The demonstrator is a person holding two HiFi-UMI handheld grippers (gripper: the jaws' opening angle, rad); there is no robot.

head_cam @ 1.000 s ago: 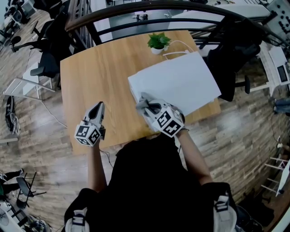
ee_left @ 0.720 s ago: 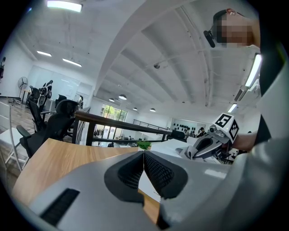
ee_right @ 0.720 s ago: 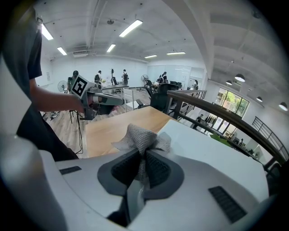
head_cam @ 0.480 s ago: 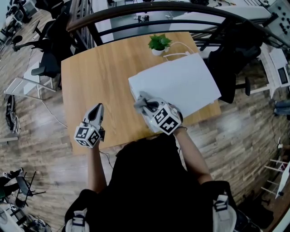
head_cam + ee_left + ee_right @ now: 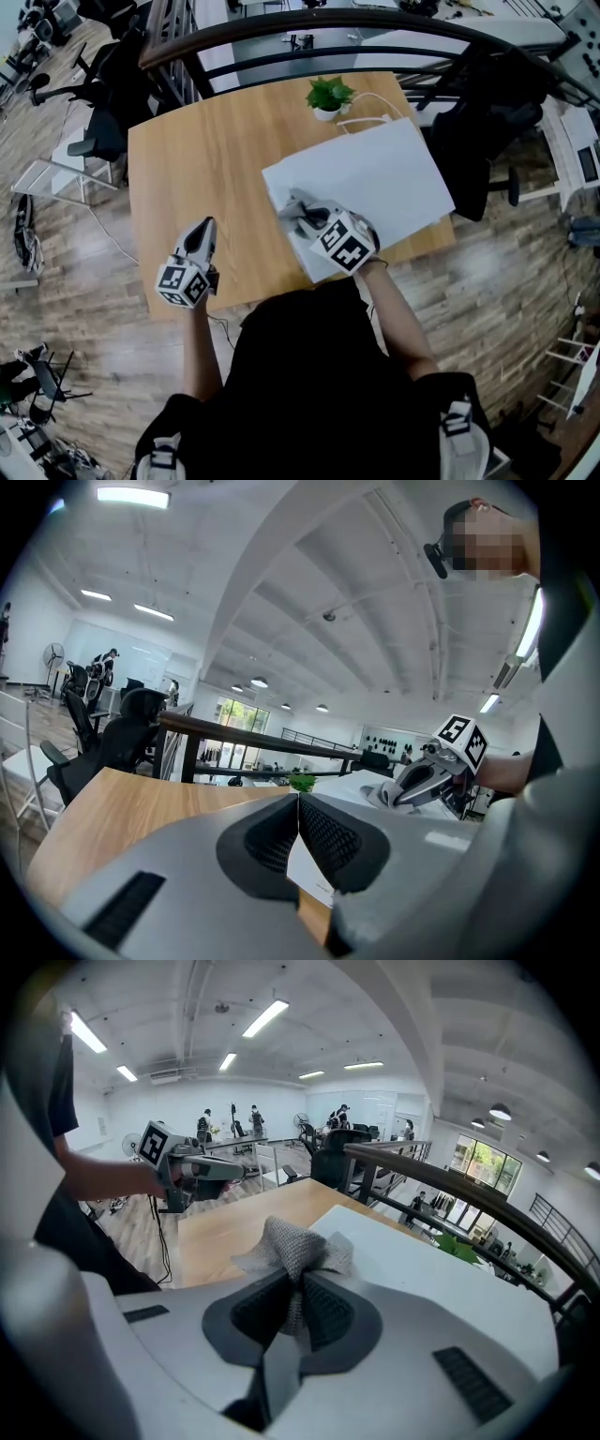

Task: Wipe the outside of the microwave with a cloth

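The white microwave (image 5: pixel 370 178) stands on the right half of the wooden table (image 5: pixel 202 159); only its flat top shows from above. My right gripper (image 5: pixel 298 214) rests at the top's near-left corner, shut on a crumpled grey cloth (image 5: pixel 292 208). In the right gripper view the cloth (image 5: pixel 295 1243) bunches up between the jaws of the right gripper (image 5: pixel 300 1286), over the microwave top (image 5: pixel 431 1283). My left gripper (image 5: pixel 200 236) hovers over bare table left of the microwave. Its jaws meet with nothing between them, as the left gripper view shows at the left gripper (image 5: pixel 299 803).
A small potted plant (image 5: pixel 328 92) and a white cable (image 5: pixel 367 94) sit at the table's far edge behind the microwave. A dark railing (image 5: pixel 281 28) curves past the far side. Office chairs (image 5: pixel 98 131) stand to the left, and a black chair (image 5: pixel 487 122) to the right.
The right gripper with the cloth has shifted only slightly on the microwave's near-left corner. The left gripper has stayed in place.
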